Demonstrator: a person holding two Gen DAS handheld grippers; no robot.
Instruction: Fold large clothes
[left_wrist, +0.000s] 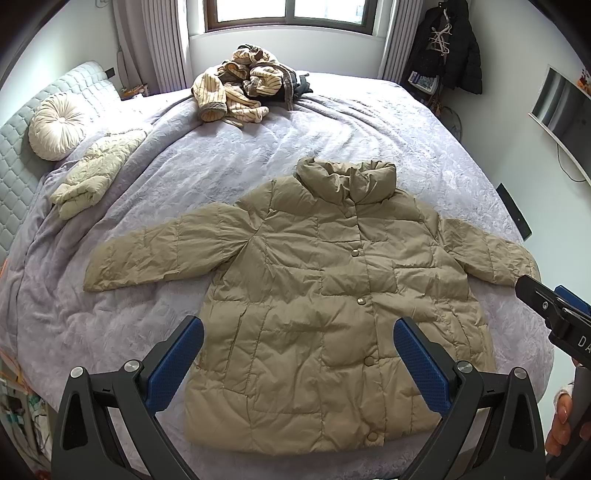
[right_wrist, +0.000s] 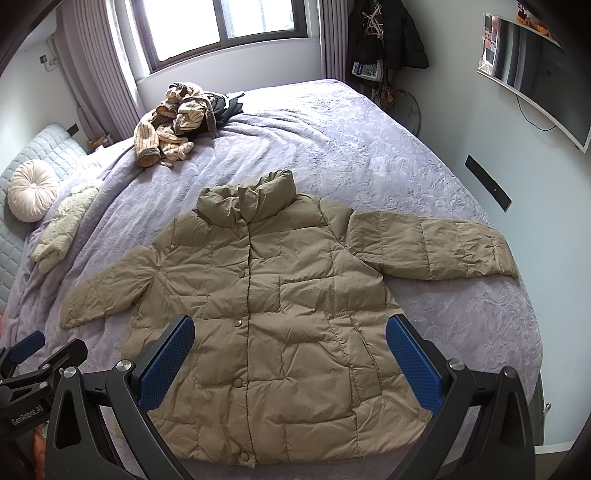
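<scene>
Striped clothes pile (left_wrist: 236, 88) beyond flat jacket (left_wrist: 325, 295).

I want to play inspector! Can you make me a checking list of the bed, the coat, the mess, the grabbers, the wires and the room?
Surface: bed with lavender quilt, wrinkled.
Job's things: khaki puffer jacket laid flat, buttoned, both sleeves spread out, unfolded.
Clutter: striped garment pile at the far edge; cream padded garment folded near the round cushion.
Grippers: left gripper and right gripper both open, empty, above the hem.
Cables: one wire under the wall screen.
Surroundings: window, curtains, black coat hanging.
</scene>
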